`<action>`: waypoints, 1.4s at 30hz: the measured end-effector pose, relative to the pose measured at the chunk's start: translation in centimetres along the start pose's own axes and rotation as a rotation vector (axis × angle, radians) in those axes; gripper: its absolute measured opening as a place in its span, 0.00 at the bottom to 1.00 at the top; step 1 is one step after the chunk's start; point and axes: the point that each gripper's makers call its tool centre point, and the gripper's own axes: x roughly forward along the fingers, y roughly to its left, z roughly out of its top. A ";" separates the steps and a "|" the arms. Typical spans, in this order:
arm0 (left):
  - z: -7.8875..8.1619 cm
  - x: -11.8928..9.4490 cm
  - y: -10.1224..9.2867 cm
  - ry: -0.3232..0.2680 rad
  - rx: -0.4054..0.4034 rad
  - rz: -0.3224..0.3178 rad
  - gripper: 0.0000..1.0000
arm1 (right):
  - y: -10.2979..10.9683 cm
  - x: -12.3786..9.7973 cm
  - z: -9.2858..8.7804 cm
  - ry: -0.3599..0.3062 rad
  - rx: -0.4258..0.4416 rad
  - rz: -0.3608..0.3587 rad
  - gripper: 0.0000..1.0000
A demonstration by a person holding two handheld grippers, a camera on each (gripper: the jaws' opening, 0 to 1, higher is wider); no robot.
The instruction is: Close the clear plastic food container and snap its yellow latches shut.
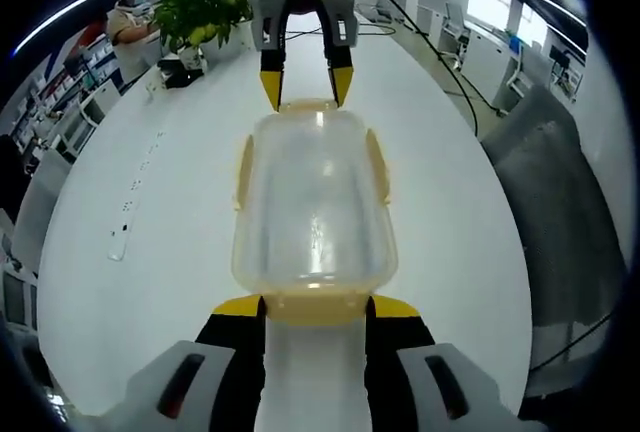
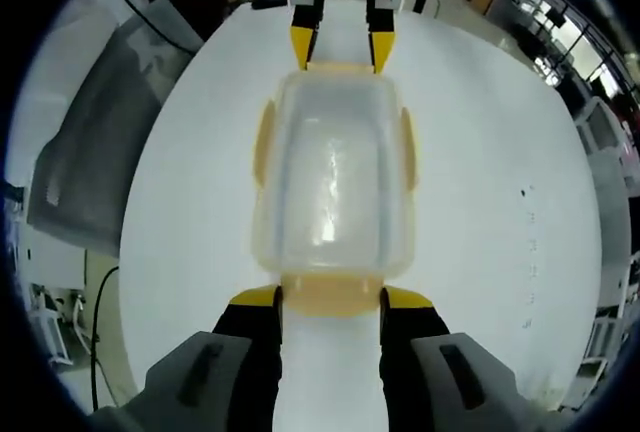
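Note:
A clear plastic food container [image 1: 315, 197] [image 2: 333, 172] lies on the white table with its lid on. Yellow latches [image 1: 243, 167] [image 2: 407, 147] run along its long sides and sit at both short ends. In the left gripper view my left gripper [image 1: 317, 305] stands open, its yellow-tipped jaws on either side of the near end latch [image 1: 315, 304]. My right gripper [image 1: 306, 92] is at the far end, its jaws flanking that end's latch. The right gripper view mirrors this: right gripper [image 2: 331, 299] open around the near end latch [image 2: 331, 292], left gripper [image 2: 342, 47] at the far end.
The white table [image 1: 150, 252] is long and oval. At its far end stand a potted plant [image 1: 205, 7] and a seated person [image 1: 125, 17]. A grey draped chair [image 1: 560, 202] [image 2: 90, 152] stands beside the table, with a black cable [image 1: 440, 52] running over the edge.

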 end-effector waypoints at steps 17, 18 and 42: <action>-0.3 0.5 0.5 -0.001 0.002 -0.003 0.33 | -0.1 0.0 0.1 -0.001 0.014 0.011 0.35; -0.3 0.5 0.6 -0.001 0.002 -0.003 0.33 | -0.1 0.0 0.1 -0.003 0.016 0.012 0.35; 0.1 0.6 0.7 -0.009 0.011 0.000 0.33 | -0.2 -0.2 -0.3 -0.003 0.035 0.014 0.35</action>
